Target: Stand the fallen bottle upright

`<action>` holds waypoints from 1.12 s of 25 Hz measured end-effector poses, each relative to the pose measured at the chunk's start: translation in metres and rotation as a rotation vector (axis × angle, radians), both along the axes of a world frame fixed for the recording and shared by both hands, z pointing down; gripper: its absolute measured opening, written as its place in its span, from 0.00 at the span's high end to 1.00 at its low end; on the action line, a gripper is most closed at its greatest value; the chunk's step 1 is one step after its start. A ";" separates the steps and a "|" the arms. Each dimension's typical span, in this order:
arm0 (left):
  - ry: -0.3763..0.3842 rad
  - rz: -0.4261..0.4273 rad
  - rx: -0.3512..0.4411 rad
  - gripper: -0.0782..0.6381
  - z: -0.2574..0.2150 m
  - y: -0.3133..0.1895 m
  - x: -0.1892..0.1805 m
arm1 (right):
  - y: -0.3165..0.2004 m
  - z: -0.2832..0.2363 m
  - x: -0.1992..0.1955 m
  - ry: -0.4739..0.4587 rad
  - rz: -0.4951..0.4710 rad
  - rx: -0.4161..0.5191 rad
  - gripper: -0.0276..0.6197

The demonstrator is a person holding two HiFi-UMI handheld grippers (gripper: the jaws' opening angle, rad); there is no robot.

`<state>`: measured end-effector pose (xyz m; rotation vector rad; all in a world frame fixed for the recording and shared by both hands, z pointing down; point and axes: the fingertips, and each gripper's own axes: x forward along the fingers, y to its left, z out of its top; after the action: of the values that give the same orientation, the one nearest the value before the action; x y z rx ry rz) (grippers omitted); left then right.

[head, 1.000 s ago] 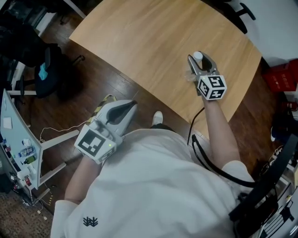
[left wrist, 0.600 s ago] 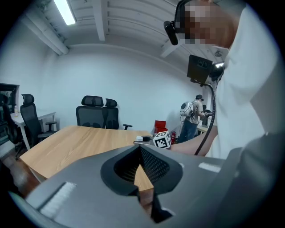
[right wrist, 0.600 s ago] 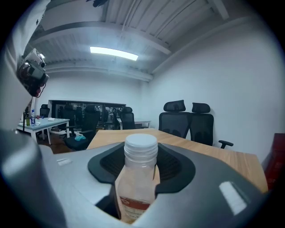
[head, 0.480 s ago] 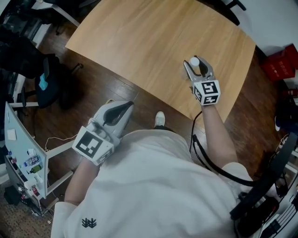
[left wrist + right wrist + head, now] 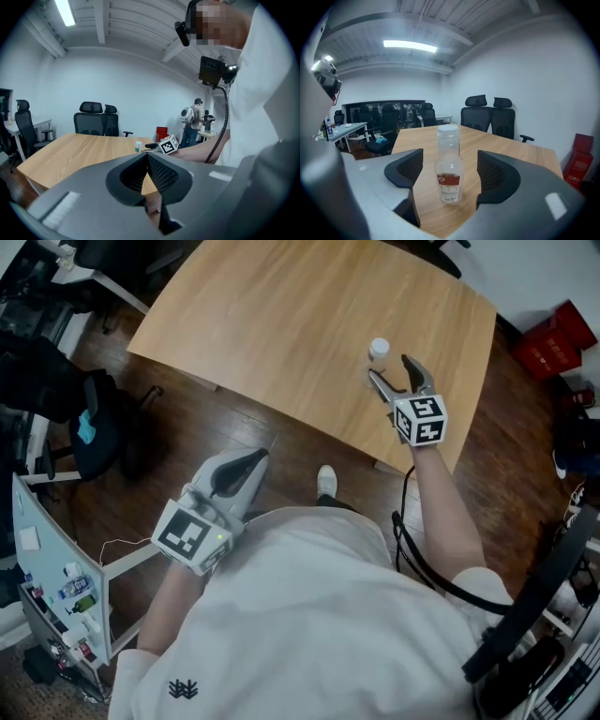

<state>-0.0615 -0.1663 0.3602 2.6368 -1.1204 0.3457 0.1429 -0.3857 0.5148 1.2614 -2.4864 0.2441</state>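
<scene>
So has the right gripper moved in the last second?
Yes. The right gripper has drawn back toward the table's near edge, jaws opening; the bottle stands untouched between them.

Our right gripper [image 5: 451,176] was opening its jaws, both clear of the upright bottle [image 5: 449,140] standing between them on the table [image 5: 520,152].

We log a clear bottle [image 5: 449,164] with a white cap and a red-and-white label, on a pale honey wood-grain table [image 5: 281,324] over a dark brown plank floor [image 5: 234,423]. In the head view, each pale grey gripper carries a cube of black-and-white square markers: left gripper [image 5: 261,457] at 8 o'clock, right gripper [image 5: 388,368] at 1 o'clock, jaws opening around the bottle. Red box [image 5: 553,334] at 2 o'clock; the person's shirt [image 5: 309,615] is white with a small dark emblem.
</scene>
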 end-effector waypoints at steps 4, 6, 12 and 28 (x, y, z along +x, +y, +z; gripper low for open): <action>0.010 0.082 -0.004 0.89 0.010 0.013 -0.005 | 0.052 -0.020 0.015 -0.007 0.086 0.003 0.41; 0.025 0.136 0.012 0.89 0.009 0.022 -0.008 | 0.087 -0.028 0.019 -0.012 0.132 0.000 0.41; 0.074 0.280 0.049 0.89 0.010 0.067 -0.038 | 0.205 -0.052 0.006 -0.023 0.284 -0.017 0.41; 0.145 0.461 0.007 0.89 0.035 0.183 -0.115 | 0.407 -0.115 -0.123 -0.010 0.332 -0.017 0.41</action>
<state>-0.1767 0.0166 0.3954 2.8520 -0.4616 0.2286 0.0197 0.0217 0.4002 1.6650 -2.2659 0.3516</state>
